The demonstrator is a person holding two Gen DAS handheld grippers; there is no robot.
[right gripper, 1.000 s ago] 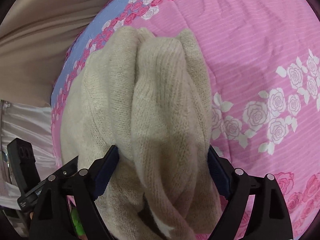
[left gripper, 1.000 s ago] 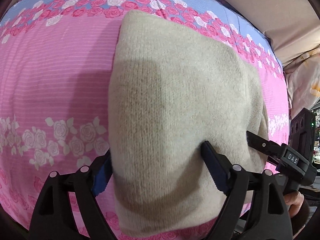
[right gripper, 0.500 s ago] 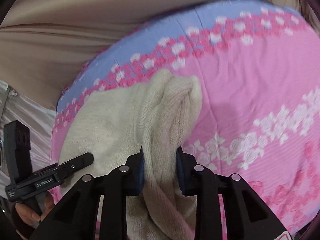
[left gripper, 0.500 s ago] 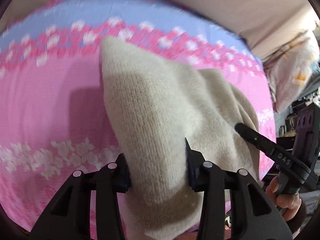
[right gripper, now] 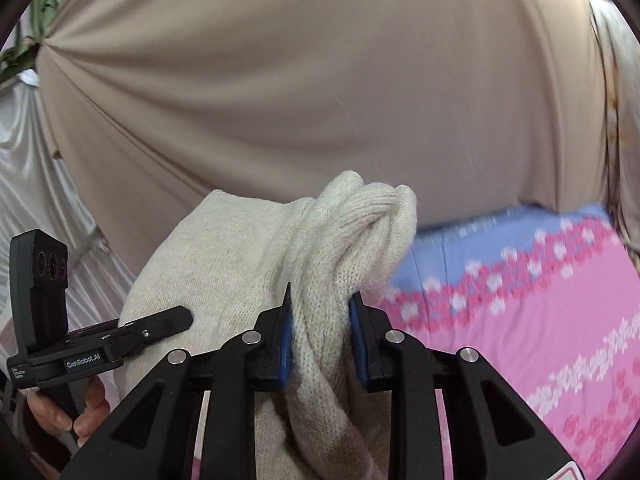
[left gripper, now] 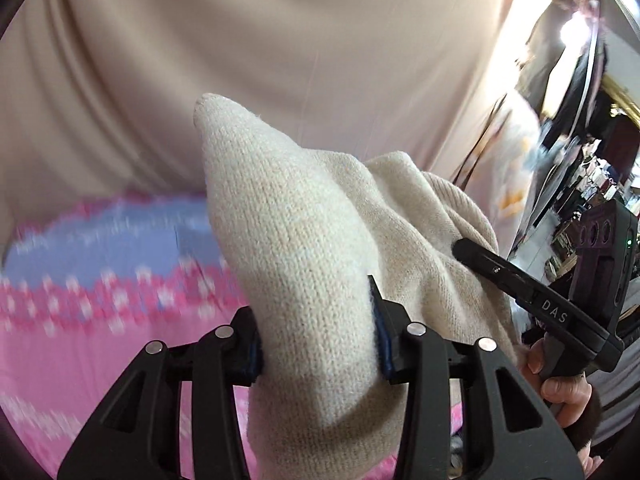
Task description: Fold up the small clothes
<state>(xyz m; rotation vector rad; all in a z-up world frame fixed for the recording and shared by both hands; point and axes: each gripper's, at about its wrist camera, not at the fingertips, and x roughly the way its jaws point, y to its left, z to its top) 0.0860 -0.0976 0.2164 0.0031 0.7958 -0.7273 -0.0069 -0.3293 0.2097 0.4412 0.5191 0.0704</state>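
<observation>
The sweater [left gripper: 304,248] hangs between both tongs, left tongs [left gripper: 316,344] at six o'clock, right tongs [right gripper: 320,340] beside. The bed [right gripper: 540,300] lies below; a curtain [right gripper: 320,80] behind at twelve.

Cream knit garment [left gripper: 304,264] now off the bedspread [left gripper: 80,320], jaws clamped.

A beige curtain [right gripper: 320,92] fills most of both views, gathered into folds at upper left. Below it lies a bedsheet [right gripper: 540,304], blue at the far edge, then pink with roses. Bright light [left gripper: 572,28] and dark cluttered shelves [left gripper: 600,176] show at one side.
</observation>
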